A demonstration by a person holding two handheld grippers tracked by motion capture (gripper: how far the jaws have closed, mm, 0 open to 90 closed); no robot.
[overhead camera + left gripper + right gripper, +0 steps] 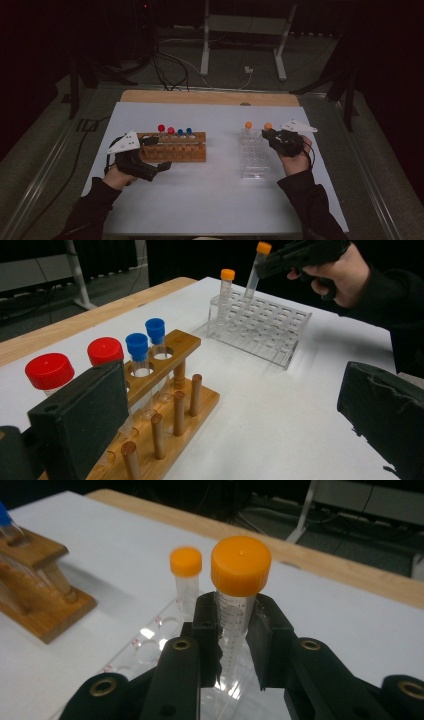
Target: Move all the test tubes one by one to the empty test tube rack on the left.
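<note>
A clear plastic rack (252, 155) lies at the right of the white table. One orange-capped tube (248, 125) stands upright in its far row. My right gripper (235, 635) is shut on a second orange-capped tube (240, 580) just below the cap. That tube (255, 275) leans, with its lower end at the rack's (260, 332) far row. At the left, a wooden rack (175, 147) holds two red-capped tubes (50, 371) and two blue-capped tubes (137, 346). My left gripper (232, 410) stands wide open at this rack's near left end, with nothing gripped.
The white table top (210, 200) ends at a wooden strip (210, 97) along the far edge. Beyond it are cables and a white metal stand (245, 30) on the dark floor. Bare table lies between the two racks and in front of them.
</note>
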